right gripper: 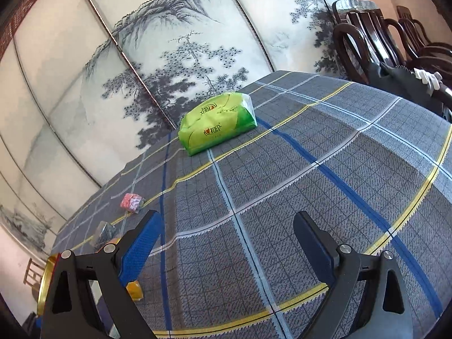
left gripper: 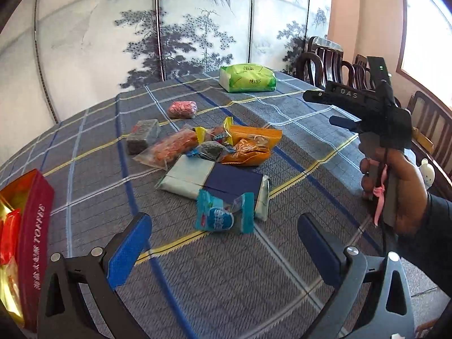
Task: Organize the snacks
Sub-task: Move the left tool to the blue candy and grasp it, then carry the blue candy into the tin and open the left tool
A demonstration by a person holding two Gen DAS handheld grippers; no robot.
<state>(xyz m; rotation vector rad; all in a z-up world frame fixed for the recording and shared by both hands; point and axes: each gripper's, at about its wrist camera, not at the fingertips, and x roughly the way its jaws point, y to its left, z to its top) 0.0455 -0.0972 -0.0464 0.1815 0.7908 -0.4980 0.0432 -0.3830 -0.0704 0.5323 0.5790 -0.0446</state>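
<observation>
A heap of snack packs lies mid-table in the left wrist view: a blue-and-white wrapped candy (left gripper: 223,214), a white and navy pack (left gripper: 214,180), an orange bag (left gripper: 250,145), a clear bag of orange snacks (left gripper: 169,148), a grey block (left gripper: 142,135) and a pink pack (left gripper: 182,109). A red box (left gripper: 31,243) with gold lining stands at the left edge and holds red packs. My left gripper (left gripper: 224,243) is open and empty, just short of the blue candy. My right gripper (right gripper: 226,243) is open and empty above bare cloth; it also shows at the right of the left wrist view (left gripper: 344,107), held by a hand.
A green tissue pack (left gripper: 248,78) sits at the table's far side, also in the right wrist view (right gripper: 217,123). The table wears a grey plaid cloth (right gripper: 310,169). A painted folding screen (left gripper: 183,28) stands behind. Dark wooden chairs (left gripper: 325,59) line the right side.
</observation>
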